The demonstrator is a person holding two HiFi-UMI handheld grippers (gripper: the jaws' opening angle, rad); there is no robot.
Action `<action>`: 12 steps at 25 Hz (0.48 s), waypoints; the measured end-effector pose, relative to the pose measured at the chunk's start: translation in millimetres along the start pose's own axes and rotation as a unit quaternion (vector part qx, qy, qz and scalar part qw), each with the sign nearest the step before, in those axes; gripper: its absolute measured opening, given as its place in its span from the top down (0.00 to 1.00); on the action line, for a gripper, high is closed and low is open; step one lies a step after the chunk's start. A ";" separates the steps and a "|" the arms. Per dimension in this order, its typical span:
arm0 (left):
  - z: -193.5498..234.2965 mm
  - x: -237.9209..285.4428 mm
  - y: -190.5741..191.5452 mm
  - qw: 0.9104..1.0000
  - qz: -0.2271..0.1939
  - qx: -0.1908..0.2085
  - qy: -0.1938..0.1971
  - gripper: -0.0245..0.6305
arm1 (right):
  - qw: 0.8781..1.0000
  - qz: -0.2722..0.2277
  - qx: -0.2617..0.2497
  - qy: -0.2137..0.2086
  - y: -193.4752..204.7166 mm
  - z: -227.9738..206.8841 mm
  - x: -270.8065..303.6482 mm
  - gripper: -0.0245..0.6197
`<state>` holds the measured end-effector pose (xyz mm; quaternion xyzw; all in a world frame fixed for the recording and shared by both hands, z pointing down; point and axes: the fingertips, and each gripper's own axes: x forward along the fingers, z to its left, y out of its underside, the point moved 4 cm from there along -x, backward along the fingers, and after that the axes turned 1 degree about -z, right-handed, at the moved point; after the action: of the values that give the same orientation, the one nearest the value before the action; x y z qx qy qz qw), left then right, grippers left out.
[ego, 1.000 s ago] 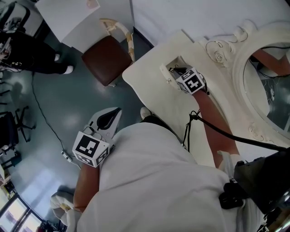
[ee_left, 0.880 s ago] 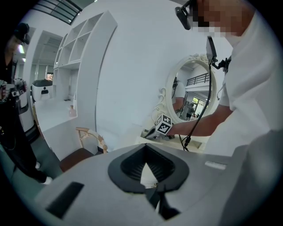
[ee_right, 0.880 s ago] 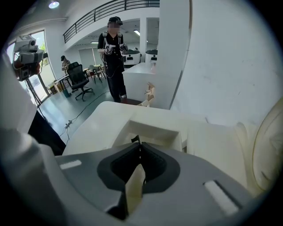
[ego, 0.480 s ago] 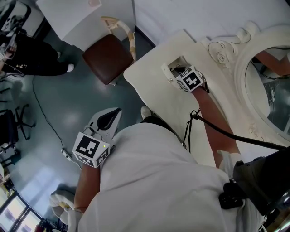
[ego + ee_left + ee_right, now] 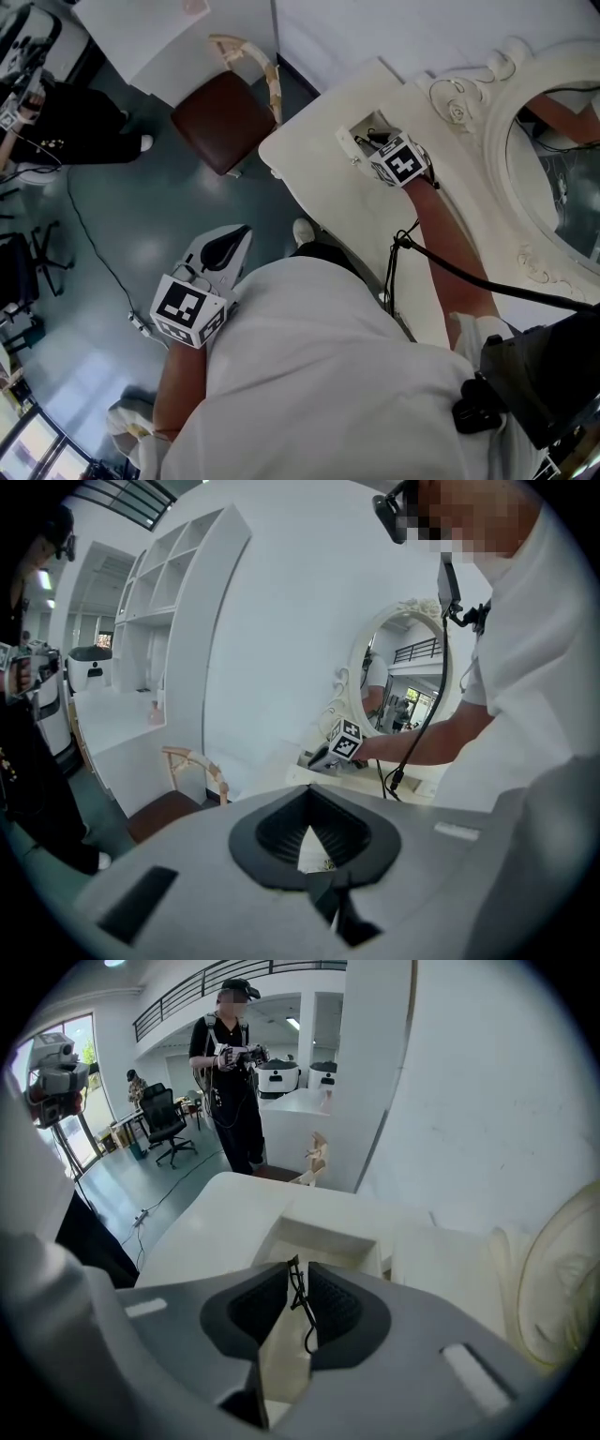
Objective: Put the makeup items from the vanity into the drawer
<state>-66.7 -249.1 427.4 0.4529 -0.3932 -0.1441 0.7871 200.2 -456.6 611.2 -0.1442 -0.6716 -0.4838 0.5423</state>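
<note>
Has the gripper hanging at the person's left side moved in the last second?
No. The grey left gripper keeps its place over the dark floor, no nearer the brown padded chair seat.

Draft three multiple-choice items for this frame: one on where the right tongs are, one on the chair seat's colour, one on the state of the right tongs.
1. Where are the right tongs?
A. Hanging low over the floor
B. At the open drawer of the vanity
C. Pressed against the mirror glass

2. What colour is the chair seat?
A. Dark reddish brown
B. Bright green
C. Yellow

3. How do the right tongs stand?
A. Wide apart and empty
B. Closed on a thin black wiry item
C. Clamped on a chair leg

Key:
1 B: the head view shows them reaching into the drawer opening.
2 A: the seat reads dark reddish brown in the head view.
3 B: the right gripper view shows the black wire pinched between the pads, above the drawer.
</note>
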 end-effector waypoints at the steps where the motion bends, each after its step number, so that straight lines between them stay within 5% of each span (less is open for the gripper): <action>1: -0.4 -3.2 1.6 1.000 0.000 0.001 0.002 0.96 | 1.000 -0.006 0.003 0.005 -1.7 1.4 -5.4 0.85; 12: -9.4 -44.8 18.4 0.998 -0.006 0.040 0.058 0.96 | 0.992 -0.088 0.037 0.078 -7.6 68.1 -90.3 0.96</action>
<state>-91.1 -207.4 418.1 0.4936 -0.3497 -0.1062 0.7891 188.0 -375.5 532.9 -0.0268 -0.6548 -0.5143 0.5532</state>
